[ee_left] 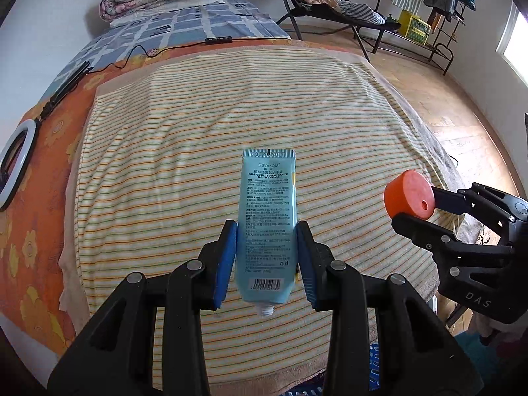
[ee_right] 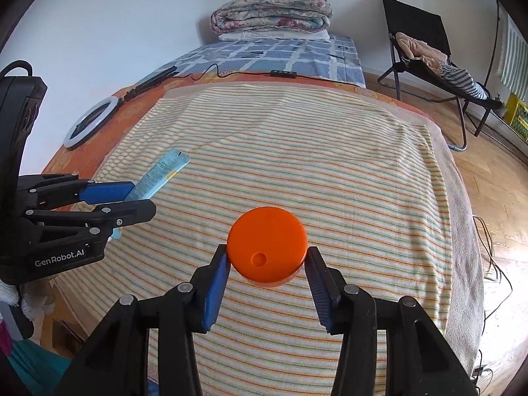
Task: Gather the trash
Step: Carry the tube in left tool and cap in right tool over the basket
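My left gripper [ee_left: 266, 227] is shut on a light blue hand cream tube [ee_left: 267, 217], its open threaded nozzle pointing back at the camera and its crimped end forward, held above the striped towel [ee_left: 198, 132]. My right gripper [ee_right: 267, 255] is shut on the tube's orange round cap [ee_right: 267, 246], also held above the towel. In the left wrist view the right gripper [ee_left: 412, 204] with the cap [ee_left: 409, 194] is at the right. In the right wrist view the left gripper [ee_right: 138, 198] with the tube [ee_right: 158, 175] is at the left.
The towel covers an orange flowered sheet [ee_left: 39, 171] on a bed. A ring light [ee_right: 90, 122] with its stand and cable lies at the left. Folded quilts [ee_right: 270, 13] lie at the far end. A black folding chair [ee_right: 425, 52] and a clothes rack [ee_left: 439, 6] stand on the wooden floor at right.
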`<state>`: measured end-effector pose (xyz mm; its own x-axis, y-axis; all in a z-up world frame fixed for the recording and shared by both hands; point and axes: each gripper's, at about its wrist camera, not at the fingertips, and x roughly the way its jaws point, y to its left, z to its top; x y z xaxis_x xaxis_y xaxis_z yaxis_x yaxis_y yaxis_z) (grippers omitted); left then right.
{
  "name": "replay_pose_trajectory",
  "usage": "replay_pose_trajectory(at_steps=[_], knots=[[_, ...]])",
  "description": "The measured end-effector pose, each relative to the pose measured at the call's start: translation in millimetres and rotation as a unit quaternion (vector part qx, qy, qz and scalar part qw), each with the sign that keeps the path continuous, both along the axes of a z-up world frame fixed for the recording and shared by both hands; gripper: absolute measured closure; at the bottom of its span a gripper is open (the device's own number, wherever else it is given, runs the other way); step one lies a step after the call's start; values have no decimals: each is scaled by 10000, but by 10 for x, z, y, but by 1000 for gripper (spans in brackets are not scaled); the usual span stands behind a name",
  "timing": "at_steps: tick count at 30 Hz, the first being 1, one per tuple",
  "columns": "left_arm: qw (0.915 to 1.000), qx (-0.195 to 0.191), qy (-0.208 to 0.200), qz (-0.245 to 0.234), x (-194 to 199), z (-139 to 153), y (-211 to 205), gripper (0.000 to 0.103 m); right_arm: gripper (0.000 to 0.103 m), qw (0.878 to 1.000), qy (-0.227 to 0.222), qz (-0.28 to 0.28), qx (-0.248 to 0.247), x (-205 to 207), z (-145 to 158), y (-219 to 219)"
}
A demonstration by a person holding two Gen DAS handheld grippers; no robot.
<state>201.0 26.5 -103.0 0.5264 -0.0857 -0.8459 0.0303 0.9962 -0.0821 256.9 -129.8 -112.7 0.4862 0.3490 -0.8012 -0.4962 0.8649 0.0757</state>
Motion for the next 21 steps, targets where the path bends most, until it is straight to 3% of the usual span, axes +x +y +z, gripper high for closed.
replay_pose_trajectory(at_steps=[21], knots=[[9989,-342,174,261,-1408,-292,-285,67,55,9974,520,-115,491,-1280,-189,-541]])
